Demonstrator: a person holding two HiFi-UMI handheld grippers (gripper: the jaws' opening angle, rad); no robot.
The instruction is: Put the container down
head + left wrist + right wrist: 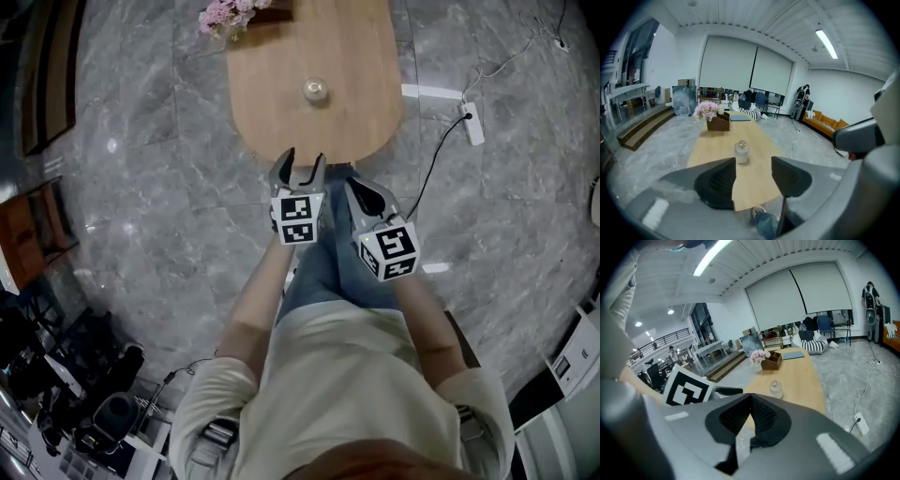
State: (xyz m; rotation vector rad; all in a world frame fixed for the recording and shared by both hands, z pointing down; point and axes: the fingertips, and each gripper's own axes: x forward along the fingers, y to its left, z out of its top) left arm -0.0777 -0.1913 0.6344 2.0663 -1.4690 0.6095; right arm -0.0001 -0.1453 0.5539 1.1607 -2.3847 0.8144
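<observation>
From where I'm steering, the small clear glass container [315,90] with its rounded lid already stands upright on the oval light-wood bench [272,103], at twelve o'clock from both tools and well apart from them, so I judge the put-down done. The left gripper [302,161] hovers over the near end of the bench with its jaws parted a moderate way and nothing between them. The right gripper [354,187] sits just beside it at three o'clock, jaws pressed together and empty. The main risk is a careless forward sweep, because the open left jaws point straight at the container and could tip it or shove it toward the pink flowers [225,14] at eleven o'clock. Stepping away, the white power strip [474,123] and its cable on the grey marble floor [150,187] at two o'clock could snag a foot.
</observation>
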